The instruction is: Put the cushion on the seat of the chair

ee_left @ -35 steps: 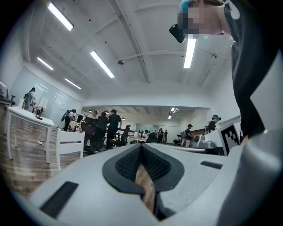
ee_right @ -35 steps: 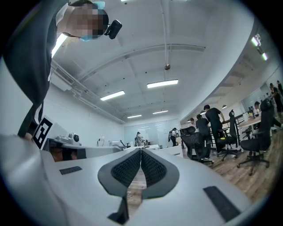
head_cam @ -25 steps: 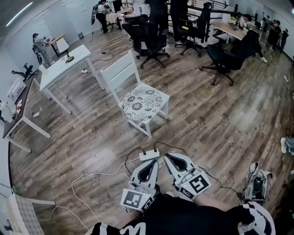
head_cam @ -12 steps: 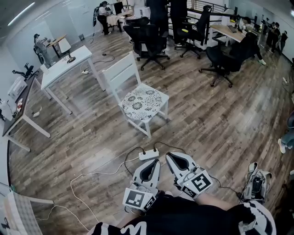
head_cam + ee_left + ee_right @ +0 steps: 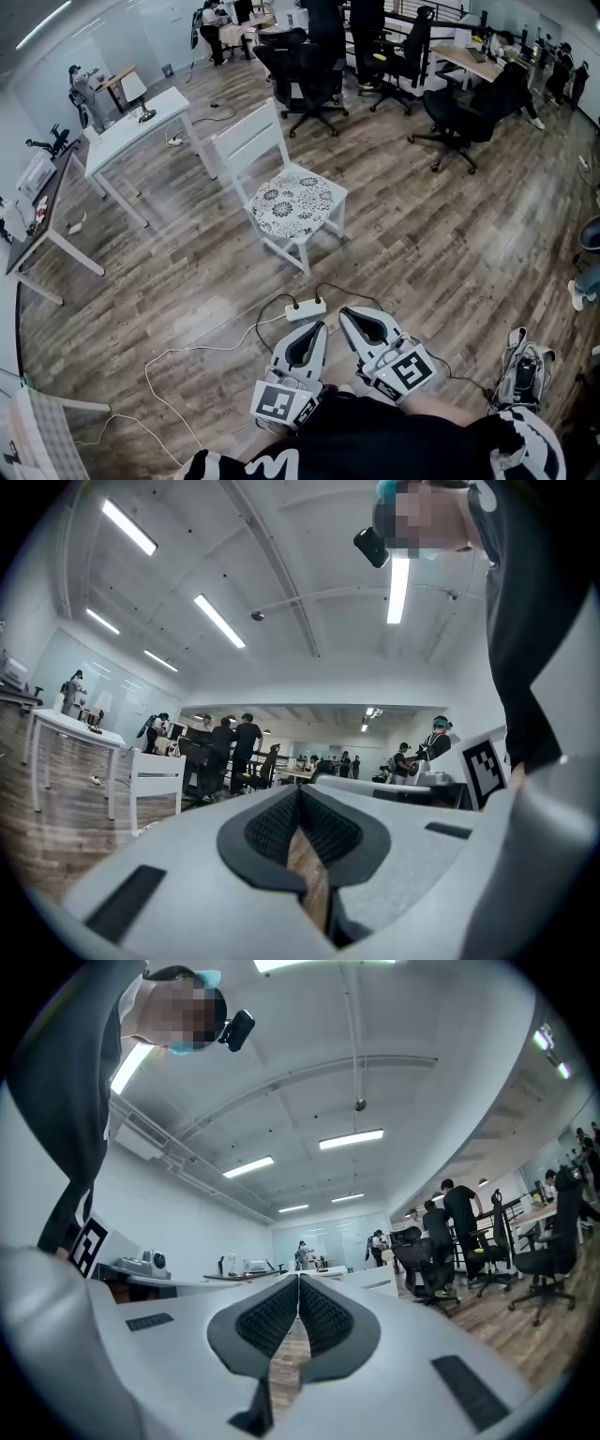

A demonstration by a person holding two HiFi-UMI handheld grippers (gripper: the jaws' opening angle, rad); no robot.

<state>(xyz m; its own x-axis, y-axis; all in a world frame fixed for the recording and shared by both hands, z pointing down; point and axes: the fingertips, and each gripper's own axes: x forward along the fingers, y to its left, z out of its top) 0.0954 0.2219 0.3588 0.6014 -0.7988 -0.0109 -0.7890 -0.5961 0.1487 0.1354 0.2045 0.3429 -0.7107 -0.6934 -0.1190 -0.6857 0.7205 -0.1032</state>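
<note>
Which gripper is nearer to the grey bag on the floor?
Right. In the head view the bag lies to the right of the right gripper; the left gripper is further left.

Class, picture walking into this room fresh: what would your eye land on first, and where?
The white chair in the middle of the wooden floor stands out, with a black-and-white patterned cushion lying on its seat. Nearest the camera, the left gripper and right gripper point toward it, both shut and empty, with a white power strip just beyond them.
</note>
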